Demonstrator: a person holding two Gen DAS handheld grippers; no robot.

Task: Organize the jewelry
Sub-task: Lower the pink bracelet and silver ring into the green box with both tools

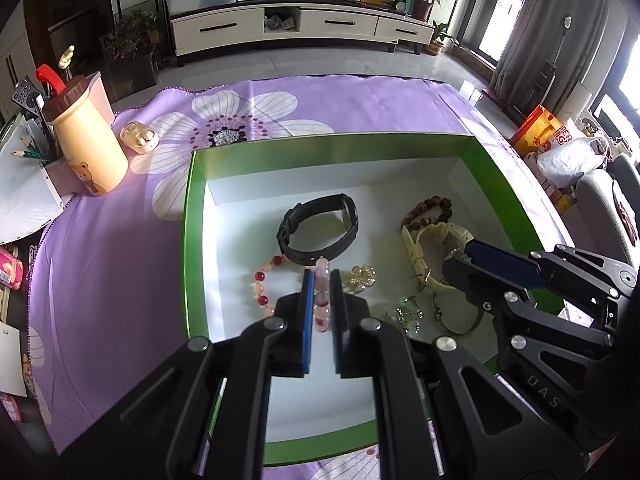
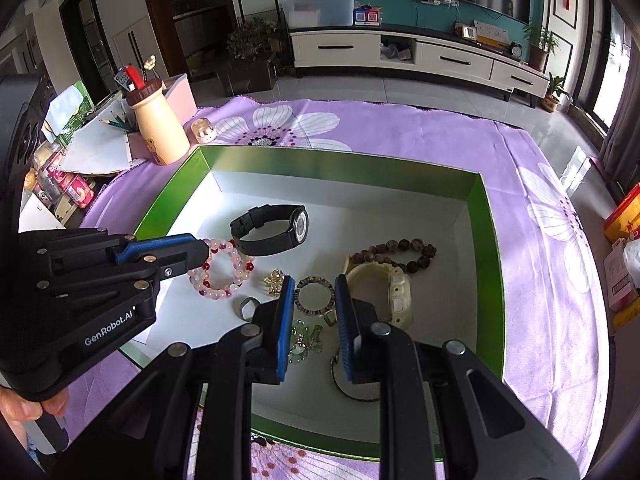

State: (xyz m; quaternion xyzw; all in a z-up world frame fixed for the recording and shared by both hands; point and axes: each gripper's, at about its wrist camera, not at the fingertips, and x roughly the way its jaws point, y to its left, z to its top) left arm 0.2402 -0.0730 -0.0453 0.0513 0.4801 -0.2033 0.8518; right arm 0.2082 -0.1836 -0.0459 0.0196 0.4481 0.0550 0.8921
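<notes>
While both tools are working inside the green box (image 2: 486,236) on the worktop (image 1: 120,240), you are holding the left tool (image 1: 321,280) clamped on the pink and red bead bracelet (image 2: 222,270), which is lying on the white floor of the box just in front of the black watch (image 2: 272,230). Further right, you are keeping the right tool (image 2: 315,300) only partly parted, its pads straddling a small dark-and-pale banded bracelet (image 2: 316,294) without clearly pressing on it; whether anything is gripped there cannot be told. Beside it, the cream watch (image 2: 384,292) and brown bead bracelet (image 2: 404,254) are lying touching. By my judgement you are in the picking step. Next, you are needing a clean lift of the bead bracelet clear of the gold brooch (image 2: 276,282) nearby.
</notes>
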